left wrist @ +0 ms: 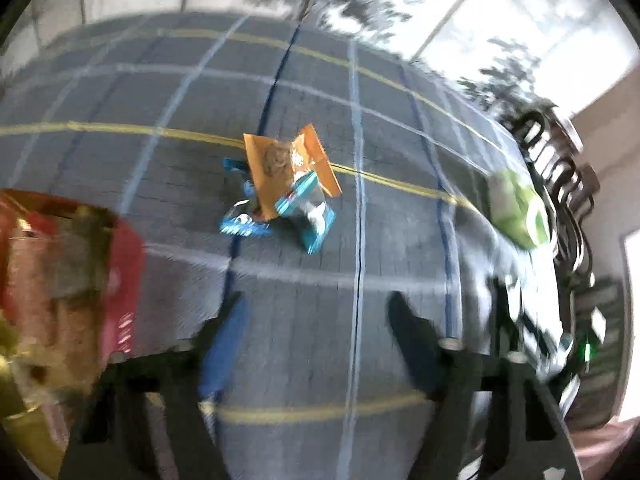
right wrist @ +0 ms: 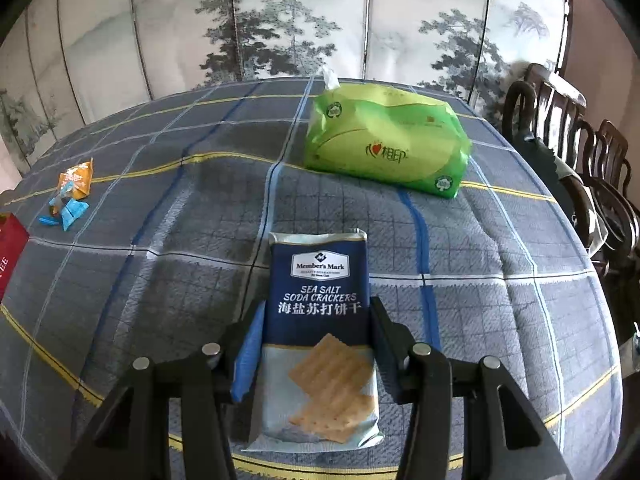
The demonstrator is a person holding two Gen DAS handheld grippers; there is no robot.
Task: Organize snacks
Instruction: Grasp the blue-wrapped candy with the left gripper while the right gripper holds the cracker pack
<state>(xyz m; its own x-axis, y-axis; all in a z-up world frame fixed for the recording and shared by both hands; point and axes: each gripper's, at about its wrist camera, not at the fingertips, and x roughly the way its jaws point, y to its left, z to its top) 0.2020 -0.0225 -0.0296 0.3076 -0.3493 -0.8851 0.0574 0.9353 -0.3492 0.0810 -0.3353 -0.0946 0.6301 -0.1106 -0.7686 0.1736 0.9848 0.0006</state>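
In the right wrist view my right gripper (right wrist: 318,312) is shut on a blue soda cracker pack (right wrist: 320,320) that rests on the plaid tablecloth (right wrist: 180,240). A small pile of orange and blue snack packets (right wrist: 70,196) lies at the far left. In the blurred left wrist view my left gripper (left wrist: 316,316) is open and empty above the cloth, with the orange packet (left wrist: 288,168) and blue packets (left wrist: 308,216) ahead of it. A red box (left wrist: 60,280) stands at the left; its corner also shows in the right wrist view (right wrist: 10,252).
A green tissue pack (right wrist: 384,140) lies at the table's back right and also shows in the left wrist view (left wrist: 516,208). Dark wooden chairs (right wrist: 580,152) stand along the right edge. A painted folding screen (right wrist: 280,20) stands behind the table.
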